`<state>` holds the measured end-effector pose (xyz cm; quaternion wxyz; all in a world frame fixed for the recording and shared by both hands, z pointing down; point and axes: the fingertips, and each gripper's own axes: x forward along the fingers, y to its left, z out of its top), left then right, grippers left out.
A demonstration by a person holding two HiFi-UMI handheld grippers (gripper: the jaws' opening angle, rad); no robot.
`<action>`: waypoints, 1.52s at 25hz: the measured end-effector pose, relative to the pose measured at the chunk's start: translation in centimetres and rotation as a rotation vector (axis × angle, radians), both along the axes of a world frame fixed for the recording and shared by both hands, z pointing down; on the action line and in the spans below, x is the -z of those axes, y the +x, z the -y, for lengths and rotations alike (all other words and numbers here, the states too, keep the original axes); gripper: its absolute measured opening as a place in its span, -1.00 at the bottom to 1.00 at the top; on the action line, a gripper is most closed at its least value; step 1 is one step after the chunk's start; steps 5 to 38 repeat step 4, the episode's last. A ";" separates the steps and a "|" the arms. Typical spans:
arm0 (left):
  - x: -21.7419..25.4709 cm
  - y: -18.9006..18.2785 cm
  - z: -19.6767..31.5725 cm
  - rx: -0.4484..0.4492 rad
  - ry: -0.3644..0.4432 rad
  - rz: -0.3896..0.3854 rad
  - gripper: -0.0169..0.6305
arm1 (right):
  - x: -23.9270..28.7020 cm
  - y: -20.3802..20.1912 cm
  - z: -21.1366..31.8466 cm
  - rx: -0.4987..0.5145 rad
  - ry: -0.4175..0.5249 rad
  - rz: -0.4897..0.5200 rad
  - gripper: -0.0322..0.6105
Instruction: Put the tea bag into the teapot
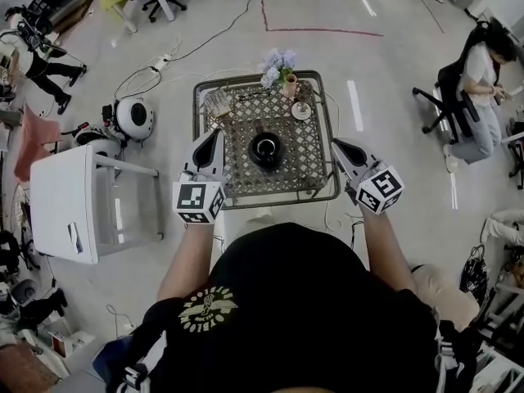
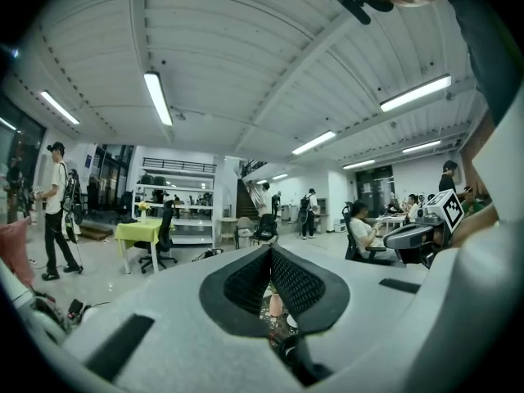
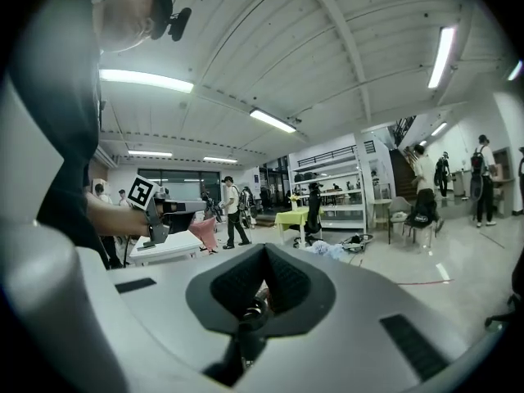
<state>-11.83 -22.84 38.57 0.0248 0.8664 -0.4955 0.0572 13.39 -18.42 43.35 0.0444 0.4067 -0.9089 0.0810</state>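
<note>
forearms outstretched, level — left tool and right tool each pressed together, empty, flanking the teapot

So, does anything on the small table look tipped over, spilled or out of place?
Nothing stands out. The black teapot sits upright in the middle of the mat, the flower vase and the small dish stand near the far edge, and no spill shows.

Desk, small, metal-framed with a clear top, standing on a pale floor: carries one brown lattice mat, a black teapot at its centre, a pink vase of pale flowers, a small white dish, and an unidentifiable pale item.
</note>
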 end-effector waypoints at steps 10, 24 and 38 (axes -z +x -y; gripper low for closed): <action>0.2 1.5 -1.7 0.021 0.008 0.019 -0.96 | 0.7 1.2 -0.9 0.034 0.023 0.004 -0.87; 0.2 1.5 -1.7 0.021 0.008 0.019 -0.96 | 0.7 1.2 -0.9 0.034 0.023 0.004 -0.87; 0.2 1.5 -1.7 0.021 0.008 0.019 -0.96 | 0.7 1.2 -0.9 0.034 0.023 0.004 -0.87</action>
